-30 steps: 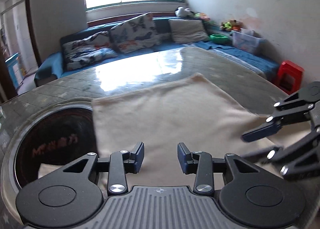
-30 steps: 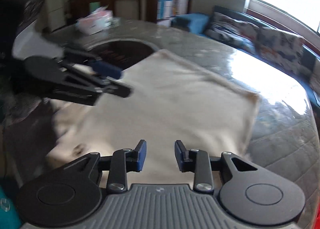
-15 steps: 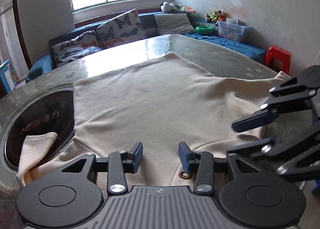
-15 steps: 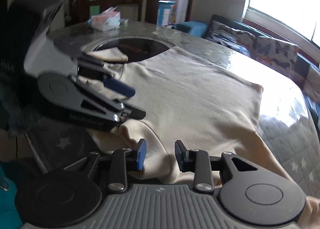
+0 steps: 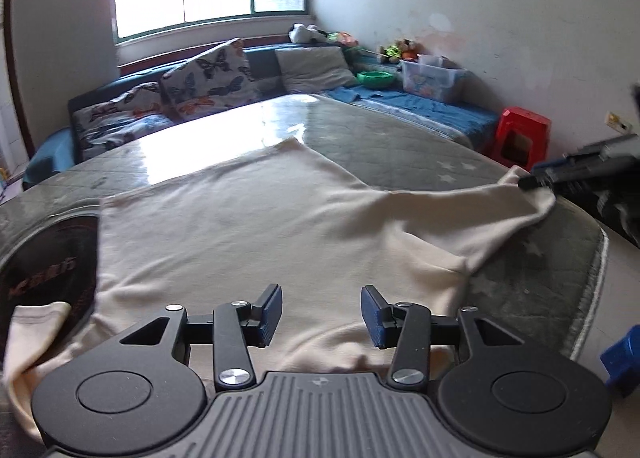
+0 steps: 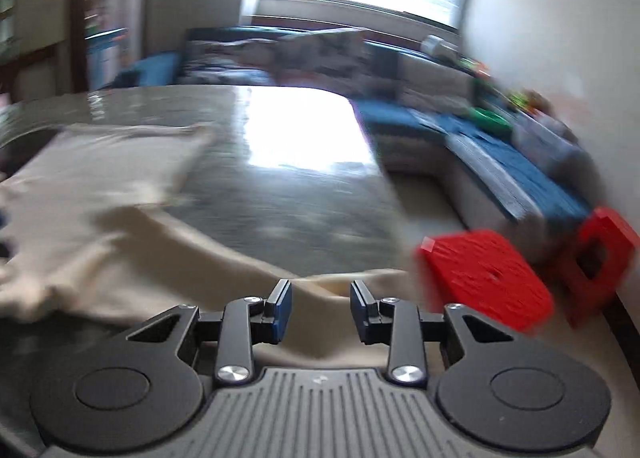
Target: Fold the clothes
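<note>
Here, your cream garment (image 5: 256, 225) lies flat on the table (image 5: 400, 145), collar end under your released left tongs (image 5: 321, 316), which have just been widening, hem toward the window. It looks soft and limp, so pinch seams or cuffs. At the right, the sleeve (image 6: 328, 286) runs between your right tongs (image 6: 320, 310); whether they clench it, you cannot tell.

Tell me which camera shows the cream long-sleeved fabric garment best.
The left wrist view. There the cream long-sleeved fabric garment lies sharp and nearly whole on the grey-green table, one sleeve stretched right. In the right wrist view the garment is motion-blurred and cut off at the left edge.
</note>
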The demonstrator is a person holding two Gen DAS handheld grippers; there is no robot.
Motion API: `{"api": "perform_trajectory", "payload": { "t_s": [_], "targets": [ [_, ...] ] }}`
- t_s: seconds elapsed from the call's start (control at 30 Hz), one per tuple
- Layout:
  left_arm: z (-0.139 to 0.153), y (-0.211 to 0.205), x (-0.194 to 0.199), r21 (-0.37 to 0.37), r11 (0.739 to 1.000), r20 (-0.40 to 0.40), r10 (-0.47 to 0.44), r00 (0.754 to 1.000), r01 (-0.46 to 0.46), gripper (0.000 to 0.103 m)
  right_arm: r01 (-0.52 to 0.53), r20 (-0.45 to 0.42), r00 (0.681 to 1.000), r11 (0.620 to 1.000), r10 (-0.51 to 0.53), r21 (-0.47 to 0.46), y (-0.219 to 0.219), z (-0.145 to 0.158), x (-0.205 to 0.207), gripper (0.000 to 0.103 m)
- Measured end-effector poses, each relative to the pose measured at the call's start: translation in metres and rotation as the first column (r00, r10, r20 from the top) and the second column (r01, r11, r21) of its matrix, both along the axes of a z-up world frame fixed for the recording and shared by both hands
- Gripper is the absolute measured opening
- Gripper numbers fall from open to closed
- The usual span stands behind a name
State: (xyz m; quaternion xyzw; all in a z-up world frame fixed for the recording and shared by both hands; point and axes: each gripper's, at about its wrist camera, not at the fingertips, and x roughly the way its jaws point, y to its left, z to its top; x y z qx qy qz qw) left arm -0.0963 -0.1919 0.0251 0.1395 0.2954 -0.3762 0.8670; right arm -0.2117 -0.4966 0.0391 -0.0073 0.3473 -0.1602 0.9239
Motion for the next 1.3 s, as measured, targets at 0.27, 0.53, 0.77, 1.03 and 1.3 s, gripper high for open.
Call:
{"api": "perform_trajectory", "payload": {
  "t_s": [0.27, 0.53, 0.77, 1.03, 1.3],
  "targets": [
    [-0.011, -0.008, -0.008, 0.033, 0.999, -0.018, -0.027, 0.999, 0.027, 0.047, 0.092, 0.013, 0.995, 0.985, -0.095, 0.146, -0.060, -0.015, 0.011, 0.031],
    [-0.014, -0.008, -0.007, 0.043, 0.999, -0.025, -0.026, 0.999, 0.027, 0.052, 0.076, 0.054, 0.995, 0.994, -0.080, 0.073, -0.053, -0.006, 0.011, 0.004],
    [-0.015, -0.006, -0.007, 0.040, 0.999, -0.029, -0.020, 0.999, 0.021, 0.056, 0.137, 0.063, 0.989, 0.990, -0.134, -0.045, -0.052, -0.002, 0.013, 0.005],
    [-0.015, -0.005, -0.006, 0.038, 0.999, -0.033, -0.016, 0.999, 0.017, 0.058, 0.049, 0.083, 0.995, 0.999, -0.049, -0.002, -0.031, -0.005, 0.009, 0.014],
    [-0.011, 0.006, -0.007, 0.018, 1.000, -0.037, 0.004, 0.999, -0.003, 0.065, 0.002, 0.018, 1.000, 0.997, -0.003, 0.074, -0.018, -0.021, 0.016, 0.037]
  ]
}}
